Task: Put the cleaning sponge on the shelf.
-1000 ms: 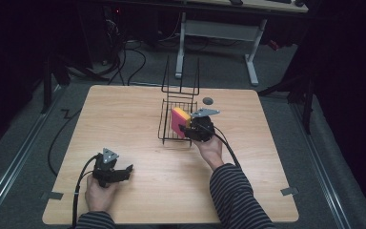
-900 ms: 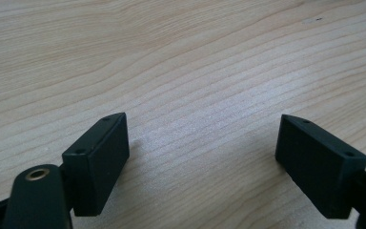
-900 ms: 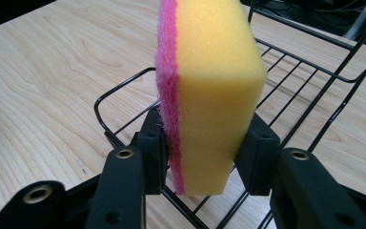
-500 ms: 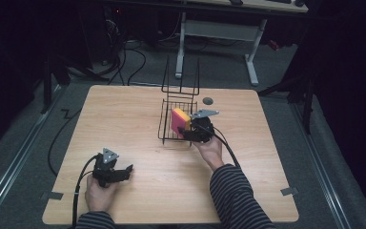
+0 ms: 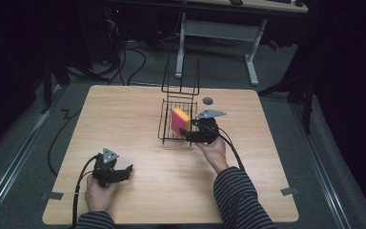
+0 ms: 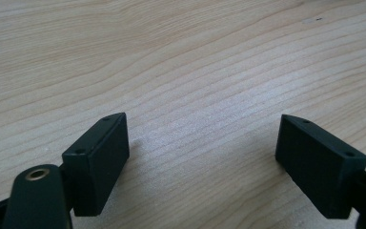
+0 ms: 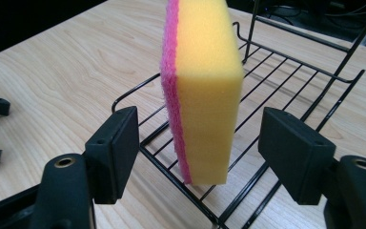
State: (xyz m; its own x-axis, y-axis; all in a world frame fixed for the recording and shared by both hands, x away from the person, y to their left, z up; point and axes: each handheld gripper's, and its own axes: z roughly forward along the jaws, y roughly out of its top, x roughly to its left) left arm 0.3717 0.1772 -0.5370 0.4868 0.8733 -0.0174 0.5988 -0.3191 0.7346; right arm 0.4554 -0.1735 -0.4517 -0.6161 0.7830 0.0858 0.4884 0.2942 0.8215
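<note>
The sponge [image 7: 202, 90] is being left upright in the wire rack [image 7: 286, 81], between the right gripper's [image 7: 199, 157] just-released fingers [image 7: 116, 143]; if clipped during withdrawal, it may be toppled. The left gripper [image 6: 202, 162] is being rested open.

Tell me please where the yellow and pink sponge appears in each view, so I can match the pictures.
High view: the sponge stands on edge in the black wire rack, just above the middle, left of the right claw.
Left gripper view: bare wooden table between its open jaws.
Right gripper view: the sponge stands upright at centre, between the open jaws, untouched by either.
Shared landmark: the wire rack under the sponge.
</note>
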